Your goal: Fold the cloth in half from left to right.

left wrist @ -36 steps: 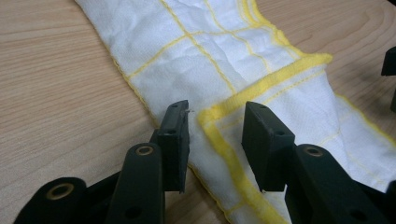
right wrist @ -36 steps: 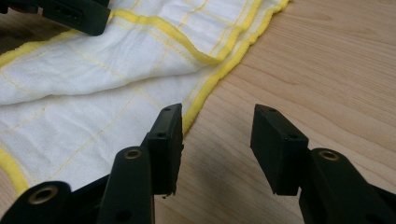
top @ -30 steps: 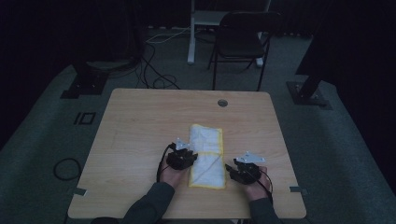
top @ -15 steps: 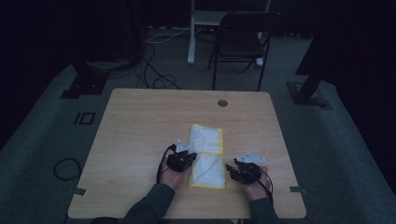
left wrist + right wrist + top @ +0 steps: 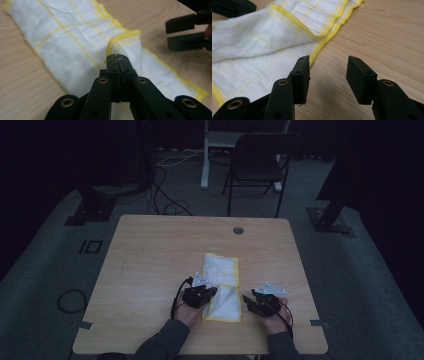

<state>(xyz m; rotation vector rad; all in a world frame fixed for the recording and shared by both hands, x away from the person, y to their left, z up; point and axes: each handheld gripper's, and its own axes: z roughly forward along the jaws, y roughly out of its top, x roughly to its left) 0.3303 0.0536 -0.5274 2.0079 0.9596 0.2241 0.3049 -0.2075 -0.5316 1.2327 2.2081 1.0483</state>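
Observation:
A white cloth with yellow edging and thin yellow lines lies folded lengthwise on the wooden table, towards its front edge. My left gripper is at the cloth's near left side. In the left gripper view its jaws are shut on the yellow hem, and a fold of the cloth is pulled up there. My right gripper rests just right of the cloth's near corner. It stands open, with one jaw at the cloth's hem and bare wood between the jaws.
A round cable hole sits near the table's far edge. Beyond the table stand a dark folding chair and a white post, with cables on the floor. Black stand bases flank the table.
The left gripper has edged a little onto the cloth's left hem, and a fold now stands up at its tips. The right gripper has not moved.

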